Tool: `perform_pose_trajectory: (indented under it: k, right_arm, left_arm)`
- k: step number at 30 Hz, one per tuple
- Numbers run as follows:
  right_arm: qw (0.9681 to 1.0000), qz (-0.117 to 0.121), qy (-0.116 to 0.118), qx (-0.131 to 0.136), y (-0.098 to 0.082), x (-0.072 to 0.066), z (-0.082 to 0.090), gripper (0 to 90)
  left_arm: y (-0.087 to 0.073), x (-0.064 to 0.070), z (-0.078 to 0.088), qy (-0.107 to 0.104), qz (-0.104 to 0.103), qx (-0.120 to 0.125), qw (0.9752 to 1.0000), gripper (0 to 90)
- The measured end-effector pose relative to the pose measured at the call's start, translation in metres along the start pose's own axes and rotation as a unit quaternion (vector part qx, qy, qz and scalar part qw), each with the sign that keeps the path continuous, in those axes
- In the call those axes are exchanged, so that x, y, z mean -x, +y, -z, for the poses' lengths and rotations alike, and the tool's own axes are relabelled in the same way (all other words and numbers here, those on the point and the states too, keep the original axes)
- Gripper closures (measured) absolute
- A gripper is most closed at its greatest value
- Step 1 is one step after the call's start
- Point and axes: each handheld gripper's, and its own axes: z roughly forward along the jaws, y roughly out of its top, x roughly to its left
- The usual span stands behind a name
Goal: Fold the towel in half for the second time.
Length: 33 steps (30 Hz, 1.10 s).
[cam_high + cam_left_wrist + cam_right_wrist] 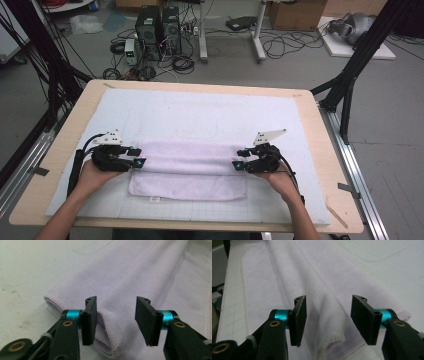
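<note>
Towel (187, 170) folding, mid-step: left gripper (140, 156) and right gripper (236, 158) gape at either end of the roll, unclamped; next likely pinch both ends evenly.

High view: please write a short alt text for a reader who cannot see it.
A lilac towel, partly folded, lies on a white mat on a wooden table. A person's hands hold the left claw and the right claw at the towel's two ends, jaws open.
</note>
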Motion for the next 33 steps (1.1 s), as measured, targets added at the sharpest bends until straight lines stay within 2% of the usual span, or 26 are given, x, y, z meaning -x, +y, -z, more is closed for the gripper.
perform_pose_trajectory:
  k: [2,5,6,8,12,15,18,21,22,24,27,28,33]
  right_arm:
    - [0.9999,0.002,0.01,-0.004,0.0,-0.002,-0.001,57.4]
    - [0.9994,0.01,0.025,-0.019,0.0,-0.004,-0.002,74.9]
    - [0.9994,0.016,0.026,-0.018,0.001,-0.005,-0.001,80.0]
    - [0.9993,0.022,0.03,-0.012,0.002,-0.009,0.003,82.8]
    - [0.9989,0.035,0.031,0.005,0.006,-0.02,0.014,83.3]
    - [0.9983,0.045,0.034,0.012,0.005,-0.032,0.023,83.4]
    - [0.9974,0.057,0.04,0.015,-0.001,-0.046,0.028,83.4]
    - [0.9966,0.058,0.059,0.008,-0.013,-0.057,0.03,80.5]
    - [0.9962,0.06,0.063,0.009,-0.017,-0.059,0.03,77.3]
    - [0.9963,0.05,0.068,0.015,-0.021,-0.06,0.033,71.8]
    - [0.997,0.035,0.058,0.037,-0.021,-0.053,0.038,69.4]
    - [0.9975,0.034,0.05,0.038,-0.02,-0.051,0.039,69.0]
    - [0.9986,0.042,0.031,0.001,-0.025,-0.049,0.029,67.8]
  left_arm:
    - [0.0,0.002,0.0,-0.006,-0.008,-0.003,0.9999,64.9]
    - [0.0,0.003,0.002,-0.015,-0.015,-0.002,0.9998,83.0]
    - [0.0,0.004,0.004,-0.012,-0.016,0.002,0.9998,86.2]
    - [0.0,0.006,0.01,-0.011,-0.014,0.011,0.9998,87.7]
    - [-0.003,0.012,0.028,-0.005,-0.022,0.028,0.9993,88.1]
    - [-0.012,0.022,0.047,0.0,-0.026,0.043,0.9988,89.1]
    - [-0.023,0.031,0.06,-0.001,-0.028,0.046,0.9986,89.5]
    - [-0.033,0.041,0.069,-0.003,-0.035,0.038,0.9987,89.3]
    - [-0.034,0.043,0.069,-0.004,-0.033,0.039,0.9987,86.7]
    - [-0.031,0.045,0.067,-0.007,-0.036,0.033,0.9988,74.2]
    - [-0.024,0.047,0.058,-0.011,-0.037,0.03,0.9988,62.4]
    - [-0.021,0.048,0.053,-0.014,-0.04,0.027,0.9987,62.1]
    - [-0.023,0.048,0.035,-0.015,-0.047,0.001,0.9988,62.7]
